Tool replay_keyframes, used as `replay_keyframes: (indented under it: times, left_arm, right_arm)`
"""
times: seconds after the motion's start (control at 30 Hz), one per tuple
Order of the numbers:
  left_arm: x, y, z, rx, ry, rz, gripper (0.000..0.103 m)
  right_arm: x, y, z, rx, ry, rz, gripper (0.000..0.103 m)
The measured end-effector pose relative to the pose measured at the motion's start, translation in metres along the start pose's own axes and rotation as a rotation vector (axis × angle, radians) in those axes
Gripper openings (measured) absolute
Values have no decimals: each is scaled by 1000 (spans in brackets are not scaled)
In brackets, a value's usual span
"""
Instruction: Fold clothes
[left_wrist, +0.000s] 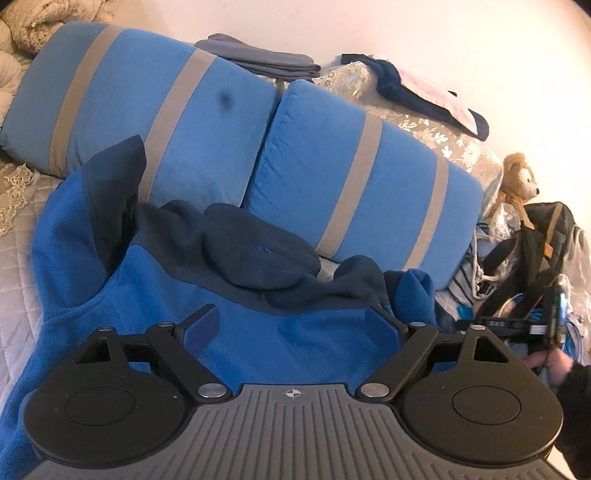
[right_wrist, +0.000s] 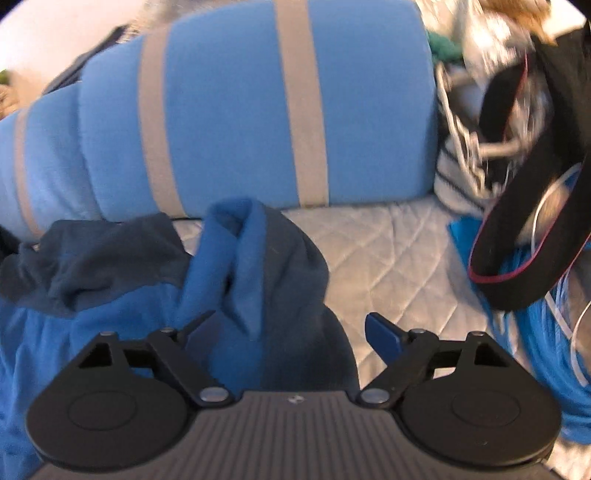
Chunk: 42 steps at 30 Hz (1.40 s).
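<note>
The blue fleece jacket (left_wrist: 155, 295) is lying crumpled just before the striped cushions (left_wrist: 354, 177). Both the left gripper (left_wrist: 291, 328) and right gripper (right_wrist: 291, 332) are hovering over it, jaws apart, gripping nothing. Soft, light and floppy; probably best pinched at the bunched shoulder fold (right_wrist: 243, 258).

The left gripper (left_wrist: 291, 326) fills the lower part of its own view, jaws spread wide, nothing pressed between the blue pads (left_wrist: 201, 328). The right gripper (right_wrist: 291, 330) sits likewise low in its view, jaws apart, its pads touching nothing. At the right edge of the left view, a hand (left_wrist: 554, 363) in a dark sleeve (left_wrist: 576, 413) grips the other tool's handle.
</note>
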<state>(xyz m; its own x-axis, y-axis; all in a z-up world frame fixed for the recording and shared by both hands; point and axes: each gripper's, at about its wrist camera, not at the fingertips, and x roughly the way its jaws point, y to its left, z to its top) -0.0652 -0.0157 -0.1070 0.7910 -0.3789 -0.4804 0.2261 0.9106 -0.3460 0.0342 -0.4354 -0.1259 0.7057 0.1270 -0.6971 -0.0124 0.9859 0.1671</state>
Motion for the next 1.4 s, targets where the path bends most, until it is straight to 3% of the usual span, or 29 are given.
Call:
replay_keyframes:
  times: [0.03, 0.1, 0.13, 0.17, 0.27, 0.47, 0.63, 0.9, 1.23, 1.3, 1.4]
  left_arm:
    - [1, 1, 0, -1, 3, 2, 86]
    - [3, 2, 0, -4, 9, 3, 86]
    - [3, 2, -1, -5, 12, 3, 86]
    - [4, 2, -1, -6, 15, 3, 86]
    - [5, 1, -1, -4, 20, 1, 86]
    - [4, 1, -2, -3, 17, -2, 86]
    - [3, 0, -2, 0, 15, 4, 86]
    - [1, -2, -4, 6, 8, 7, 86]
    - [3, -4, -4, 17, 18, 27, 86]
    - [3, -5, -5, 23, 19, 28, 86]
    - [3, -4, -5, 24, 19, 27, 86]
  right_arm:
    - [7, -4, -2, 21, 21, 21, 82]
    - [20, -10, -7, 63, 70, 58, 55]
    - [25, -11, -8, 82, 100, 50, 29]
    - [27, -12, -9, 90, 114, 32, 22]
    - [12, -8, -2, 59, 57, 7, 18]
    - [-49, -6, 34, 2, -157, -106, 17]
    - [-90, -10, 56, -12, -264, -162, 17]
    - [-101, -1, 52, -74, -227, -167, 17]
    - [-66, 17, 53, -101, -137, -205, 17]
    - [-48, 19, 54, -112, -113, -206, 27]
    - [-34, 18, 53, -113, -145, -246, 60]
